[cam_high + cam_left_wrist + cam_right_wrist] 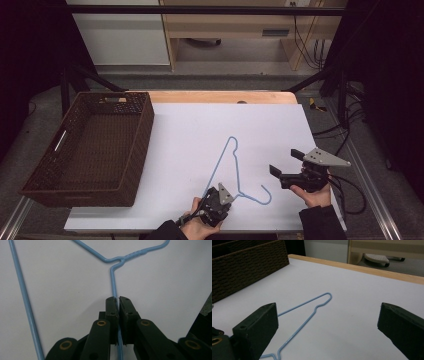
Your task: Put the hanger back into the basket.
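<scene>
Two forearms come in at 6 o'clock of the high view. Left gripper [214, 194] sits at the near edge of the white table [270, 130], its jaws clamped on the blue wire hanger [235, 170], which lies flat at the table's middle with its hook toward 5 o'clock. Right gripper [284, 166] is at 4 o'clock, held above the table, jaws wide apart and holding nothing. Wicker basket [142, 145] stands at 9 o'clock, well apart from the hanger.

Left gripper view: both pads pinch one wire of the hanger [113, 280] running toward 12 o'clock, up to the twisted neck.

Right gripper view: jaws stand apart at 8 and 4 o'clock; the hanger [312, 311] lies between them on the table, untouched, with the basket [244, 272] at 10 o'clock.
</scene>
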Demonstrator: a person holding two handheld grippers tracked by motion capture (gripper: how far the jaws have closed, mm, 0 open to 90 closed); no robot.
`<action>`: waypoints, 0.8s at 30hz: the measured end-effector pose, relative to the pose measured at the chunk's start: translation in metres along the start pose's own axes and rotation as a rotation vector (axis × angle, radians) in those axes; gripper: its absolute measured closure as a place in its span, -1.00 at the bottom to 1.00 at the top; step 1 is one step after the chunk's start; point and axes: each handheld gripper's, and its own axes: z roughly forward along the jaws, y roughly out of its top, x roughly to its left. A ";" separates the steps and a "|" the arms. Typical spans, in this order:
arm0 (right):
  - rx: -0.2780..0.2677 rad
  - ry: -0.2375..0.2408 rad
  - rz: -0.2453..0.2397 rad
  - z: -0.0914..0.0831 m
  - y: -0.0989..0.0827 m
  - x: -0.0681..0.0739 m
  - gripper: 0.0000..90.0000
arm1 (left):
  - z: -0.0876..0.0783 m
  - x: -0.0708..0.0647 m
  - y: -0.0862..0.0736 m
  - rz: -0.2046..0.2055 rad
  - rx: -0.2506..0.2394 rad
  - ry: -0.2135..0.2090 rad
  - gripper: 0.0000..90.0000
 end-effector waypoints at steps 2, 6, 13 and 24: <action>0.003 0.004 0.000 0.000 0.000 0.001 -0.92 | 0.000 -0.001 0.000 0.000 -0.002 0.005 0.92; 0.004 0.001 0.000 0.001 -0.001 0.002 -0.92 | 0.000 -0.001 0.000 0.009 -0.003 0.005 0.93; 0.012 0.009 -0.002 0.001 -0.002 0.004 -0.92 | -0.001 0.001 -0.001 -0.009 -0.004 -0.010 0.93; 0.039 0.029 -0.016 0.002 -0.008 0.009 -0.92 | -0.007 0.008 0.000 -0.021 -0.018 -0.028 0.94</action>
